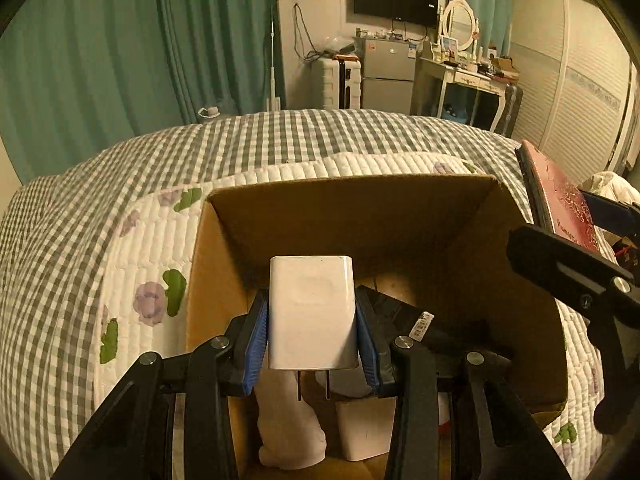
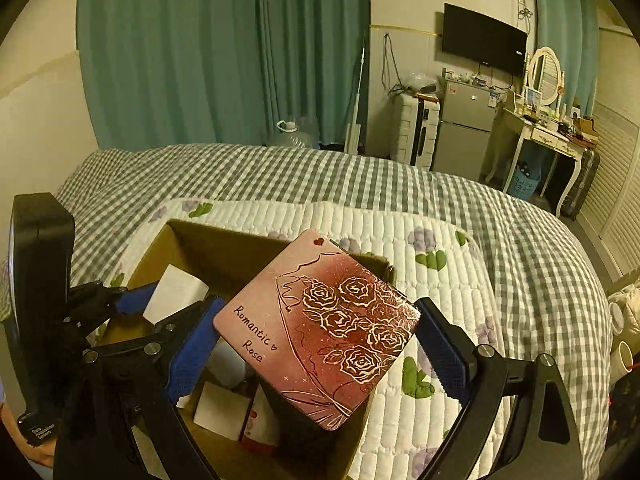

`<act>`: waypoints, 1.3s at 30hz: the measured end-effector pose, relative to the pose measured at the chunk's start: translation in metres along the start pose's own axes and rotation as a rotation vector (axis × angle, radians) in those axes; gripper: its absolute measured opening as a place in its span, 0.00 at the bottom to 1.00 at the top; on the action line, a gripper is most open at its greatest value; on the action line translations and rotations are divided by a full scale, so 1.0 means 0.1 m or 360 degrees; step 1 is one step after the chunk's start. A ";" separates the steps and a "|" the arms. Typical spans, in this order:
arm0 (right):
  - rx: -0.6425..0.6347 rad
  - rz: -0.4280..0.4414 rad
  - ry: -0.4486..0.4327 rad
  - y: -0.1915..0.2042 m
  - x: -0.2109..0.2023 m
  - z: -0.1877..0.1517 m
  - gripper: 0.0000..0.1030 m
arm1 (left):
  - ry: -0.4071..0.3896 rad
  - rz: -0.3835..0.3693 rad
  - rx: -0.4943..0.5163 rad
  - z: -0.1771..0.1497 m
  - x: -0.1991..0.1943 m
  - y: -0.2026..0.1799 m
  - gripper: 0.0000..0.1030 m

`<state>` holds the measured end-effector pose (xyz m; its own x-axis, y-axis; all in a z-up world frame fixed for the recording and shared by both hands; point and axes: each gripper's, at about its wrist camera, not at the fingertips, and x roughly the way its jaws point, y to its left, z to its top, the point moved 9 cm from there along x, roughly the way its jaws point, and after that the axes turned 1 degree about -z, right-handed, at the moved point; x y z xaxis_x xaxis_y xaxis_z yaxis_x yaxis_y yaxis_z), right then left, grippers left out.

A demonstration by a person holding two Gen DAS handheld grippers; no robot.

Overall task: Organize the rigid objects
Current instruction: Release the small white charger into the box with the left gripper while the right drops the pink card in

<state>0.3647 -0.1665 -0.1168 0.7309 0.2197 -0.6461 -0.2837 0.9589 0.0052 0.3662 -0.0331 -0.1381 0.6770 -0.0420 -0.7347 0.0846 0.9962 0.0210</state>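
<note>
Holding both over the cardboard box (image 1: 520,280) on the bed (image 1: 280,136): your left hand-held gripper (image 1: 312,320) clamps a white charger (image 1: 312,312), right hand-held gripper (image 2: 316,332) clamps a rose-print tin (image 2: 320,328).

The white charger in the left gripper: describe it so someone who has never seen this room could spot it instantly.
Find the open cardboard box on the quilted floral mat on the checked bed. Above its opening, the left gripper clamps a white charger between blue pads. Unlike the white items lying in the box, it is held in the air and shows two metal prongs on its near end.
</note>
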 end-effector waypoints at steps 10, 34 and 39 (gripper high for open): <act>0.0000 -0.0015 -0.0018 -0.06 -0.07 0.02 0.91 | -0.0116 0.0102 -0.0005 0.16 -0.24 0.03 0.70; 0.0207 -0.0001 0.0069 -0.15 0.03 0.13 0.94 | -0.0178 0.0144 -0.0043 0.11 -0.67 0.28 0.70; 0.0158 -0.0056 -0.0031 -0.19 -0.62 0.35 0.94 | -0.0261 0.0146 -0.0020 0.25 -1.21 0.22 0.70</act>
<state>0.3462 -0.1920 -0.0499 0.7515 0.1878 -0.6325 -0.1952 0.9790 0.0588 0.3041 -0.0077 -0.0320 0.7917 0.0381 -0.6097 0.0085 0.9973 0.0733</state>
